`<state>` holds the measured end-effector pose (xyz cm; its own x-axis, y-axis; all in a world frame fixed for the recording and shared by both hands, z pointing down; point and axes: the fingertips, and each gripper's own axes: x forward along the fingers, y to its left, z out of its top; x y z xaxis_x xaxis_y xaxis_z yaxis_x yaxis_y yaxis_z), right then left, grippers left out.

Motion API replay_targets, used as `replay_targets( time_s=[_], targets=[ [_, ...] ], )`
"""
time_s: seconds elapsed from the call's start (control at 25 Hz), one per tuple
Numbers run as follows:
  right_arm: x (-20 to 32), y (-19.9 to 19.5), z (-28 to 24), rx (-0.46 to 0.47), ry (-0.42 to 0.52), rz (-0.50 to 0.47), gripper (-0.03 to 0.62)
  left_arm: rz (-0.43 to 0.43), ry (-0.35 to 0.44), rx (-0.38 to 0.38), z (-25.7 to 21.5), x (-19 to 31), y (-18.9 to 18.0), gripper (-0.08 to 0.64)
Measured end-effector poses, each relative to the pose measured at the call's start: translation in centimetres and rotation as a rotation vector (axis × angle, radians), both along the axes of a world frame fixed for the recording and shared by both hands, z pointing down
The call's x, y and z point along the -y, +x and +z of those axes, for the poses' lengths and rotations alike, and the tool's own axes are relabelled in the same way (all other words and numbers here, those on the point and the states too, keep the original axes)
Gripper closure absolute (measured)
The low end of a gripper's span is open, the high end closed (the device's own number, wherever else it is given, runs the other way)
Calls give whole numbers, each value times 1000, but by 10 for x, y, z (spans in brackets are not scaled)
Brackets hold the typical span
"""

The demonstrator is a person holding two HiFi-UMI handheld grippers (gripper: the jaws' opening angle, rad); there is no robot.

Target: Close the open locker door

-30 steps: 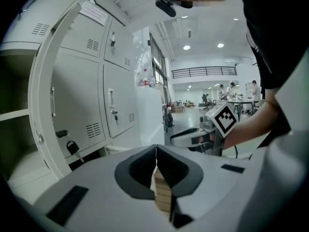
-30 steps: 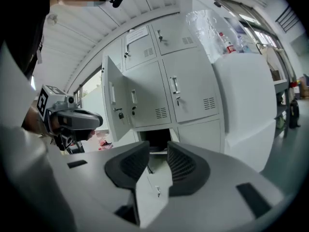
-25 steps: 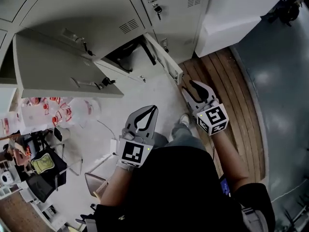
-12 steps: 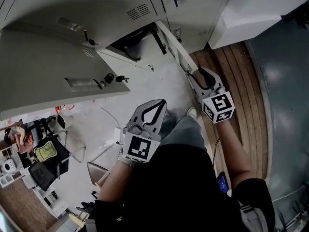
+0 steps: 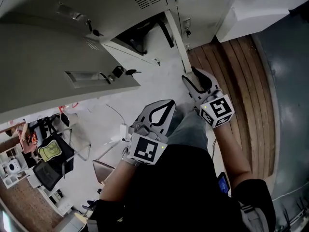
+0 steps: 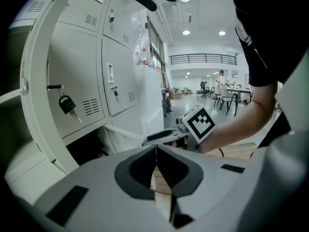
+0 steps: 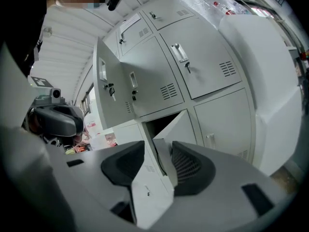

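Note:
The low locker door (image 5: 179,38) stands open, swung out toward me over the floor. My right gripper (image 5: 194,79) is at its free edge. In the right gripper view the door (image 7: 180,126) runs between the jaws of the right gripper (image 7: 158,146), close to the right-hand pad, with a gap on the left. The jaws are open. My left gripper (image 5: 162,110) hangs lower and to the left, away from the lockers. Its jaws are shut on nothing, as the left gripper view shows for the left gripper (image 6: 155,147).
A larger upper locker door (image 5: 58,79) also stands open at my left, with keys (image 5: 129,72) hanging in its lock. A wooden floor strip (image 5: 236,81) and a white cabinet (image 5: 256,8) lie to the right. Chairs and clutter (image 5: 48,158) crowd the lower left.
My head has leaned in toward the lockers. The right gripper's jaws have spread and now straddle the low door's edge. The left gripper has barely moved.

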<state>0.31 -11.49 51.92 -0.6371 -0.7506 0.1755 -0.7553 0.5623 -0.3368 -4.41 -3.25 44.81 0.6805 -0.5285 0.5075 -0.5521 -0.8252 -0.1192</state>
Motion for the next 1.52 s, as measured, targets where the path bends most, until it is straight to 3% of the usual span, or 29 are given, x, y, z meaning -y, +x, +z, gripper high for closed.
replay_targets(
  time_s=[0.36,0.68,1.0,1.52],
  targets=[
    [-3,-60,1,84,9,-170,417,-3,-12,5,2,-4,-14,537],
    [9,-106,14,76,-7,-328,406,-42,-12,21,2,2,-25,537],
    [36,-135,28,82,0,-401,403,-109,-18,48,8,7,-35,537],
    [102,-130,55,-84,110,-437,397,-295,-48,21,24,16,-47,537]
  ],
)
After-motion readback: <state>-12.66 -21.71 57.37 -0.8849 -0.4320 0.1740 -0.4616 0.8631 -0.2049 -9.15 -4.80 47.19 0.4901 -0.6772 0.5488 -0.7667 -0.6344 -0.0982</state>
